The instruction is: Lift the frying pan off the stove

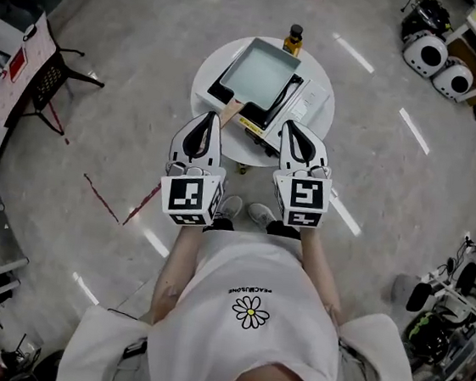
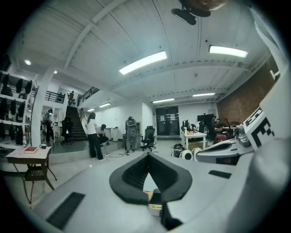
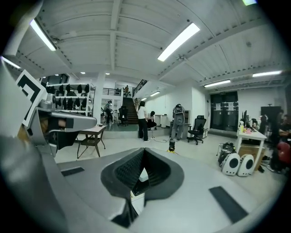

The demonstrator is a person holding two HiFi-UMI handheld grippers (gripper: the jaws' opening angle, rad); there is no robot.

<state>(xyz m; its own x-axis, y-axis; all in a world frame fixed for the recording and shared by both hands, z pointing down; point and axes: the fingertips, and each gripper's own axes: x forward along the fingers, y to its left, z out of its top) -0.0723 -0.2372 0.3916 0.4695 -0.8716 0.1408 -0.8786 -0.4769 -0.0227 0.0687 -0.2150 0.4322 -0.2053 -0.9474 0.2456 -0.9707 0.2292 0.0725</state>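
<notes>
In the head view a square frying pan [image 1: 260, 73] with a pale inside sits on a portable stove [image 1: 289, 104] on a small round white table [image 1: 211, 70]. Its wooden handle [image 1: 230, 113] points toward me. My left gripper [image 1: 210, 117] hangs over the table's near edge, just left of the handle, shut and empty. My right gripper [image 1: 289, 125] hovers level with it over the stove's near right side, also shut and empty. In the left gripper view the jaws [image 2: 148, 155] meet at their tips, and a bit of the handle [image 2: 148, 195] shows below them. The right gripper view shows its jaws [image 3: 143, 151] shut too.
A dark bottle with a yellow label [image 1: 294, 40] stands at the table's far edge behind the pan. A folding chair [image 1: 52, 79] stands on the floor at the left, two white rounded cases [image 1: 438, 65] at the upper right. People [image 2: 94, 136] stand far off in the hall.
</notes>
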